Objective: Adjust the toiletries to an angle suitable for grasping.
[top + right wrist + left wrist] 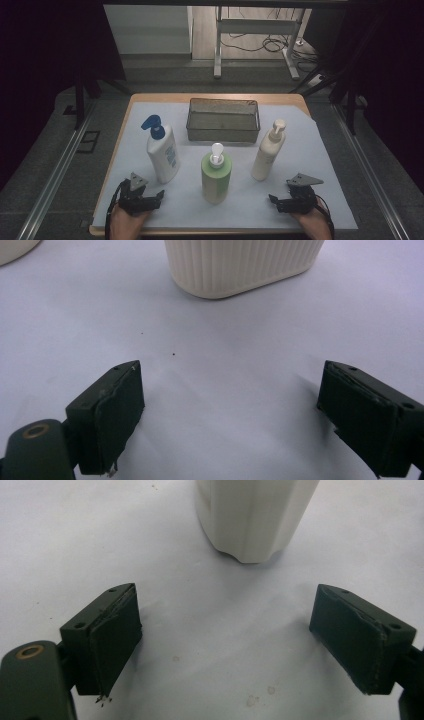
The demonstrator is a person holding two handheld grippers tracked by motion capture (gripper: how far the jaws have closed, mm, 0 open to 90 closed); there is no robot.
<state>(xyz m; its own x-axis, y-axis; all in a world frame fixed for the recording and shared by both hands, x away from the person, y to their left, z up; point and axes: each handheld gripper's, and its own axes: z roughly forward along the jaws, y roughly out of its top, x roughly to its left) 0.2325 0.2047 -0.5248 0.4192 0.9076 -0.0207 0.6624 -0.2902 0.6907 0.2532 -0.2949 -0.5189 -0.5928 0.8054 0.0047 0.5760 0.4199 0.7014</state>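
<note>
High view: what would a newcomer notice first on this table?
Three upright pump bottles stand in a row: a white bottle with a blue pump at left, a green bottle in the middle, nearest the person, and a cream bottle at right. Behind them sits a wire mesh basket. The left gripper and right gripper rest open at the near edge.

left gripper (pixel 161 194): black body, grey three-cornered plate, black cable
right gripper (pixel 271 199): same build
jaws: dark green blocks, screw holes, scuffed pads
pivot: brass-ringed hole
</note>
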